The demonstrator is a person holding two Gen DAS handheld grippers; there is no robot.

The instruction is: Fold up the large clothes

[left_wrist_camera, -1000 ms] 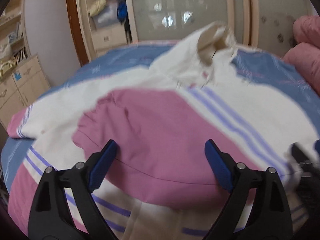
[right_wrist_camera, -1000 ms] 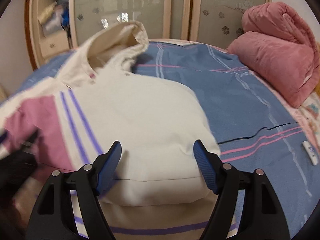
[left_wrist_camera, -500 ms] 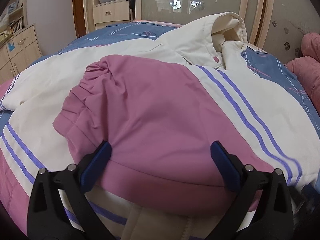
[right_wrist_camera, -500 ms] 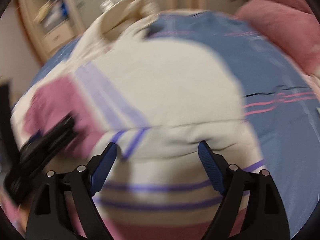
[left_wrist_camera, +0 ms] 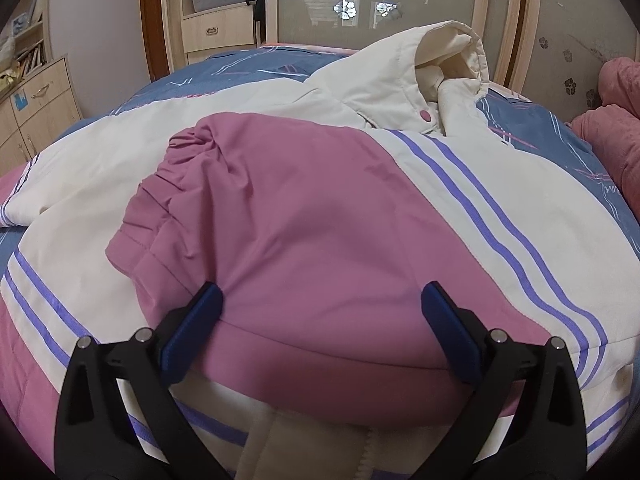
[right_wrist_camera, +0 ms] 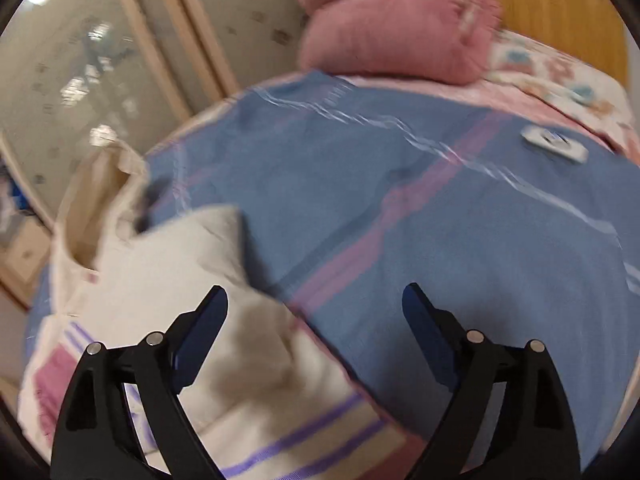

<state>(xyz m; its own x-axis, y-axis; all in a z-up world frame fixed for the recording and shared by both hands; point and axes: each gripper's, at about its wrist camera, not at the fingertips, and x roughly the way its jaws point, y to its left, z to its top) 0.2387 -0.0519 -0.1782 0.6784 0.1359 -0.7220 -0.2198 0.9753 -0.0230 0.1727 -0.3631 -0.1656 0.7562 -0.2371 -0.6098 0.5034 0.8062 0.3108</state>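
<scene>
A large cream, pink and purple-striped hooded jacket (left_wrist_camera: 460,208) lies on the bed. Its pink sleeve (left_wrist_camera: 288,232) is folded across the body, cuff at the left. The cream hood (left_wrist_camera: 440,64) stands up at the far end. My left gripper (left_wrist_camera: 320,304) is open, its blue pads straddling the folded sleeve low over it. In the blurred right wrist view the jacket (right_wrist_camera: 168,312) lies at the lower left. My right gripper (right_wrist_camera: 316,296) is open and empty over the jacket's right edge and the sheet.
The bed has a blue sheet (right_wrist_camera: 440,208) with pink and white stripes. A pink folded duvet (right_wrist_camera: 400,28) sits near the headboard (right_wrist_camera: 560,12). A small white object (right_wrist_camera: 554,144) lies on the sheet. Wardrobe doors (left_wrist_camera: 380,4) and drawers (left_wrist_camera: 36,100) stand beyond the bed.
My left gripper has lowered closer over the pink sleeve. My right gripper has swung right, off the jacket body toward the bare sheet and pillow end. Both stayed open.
</scene>
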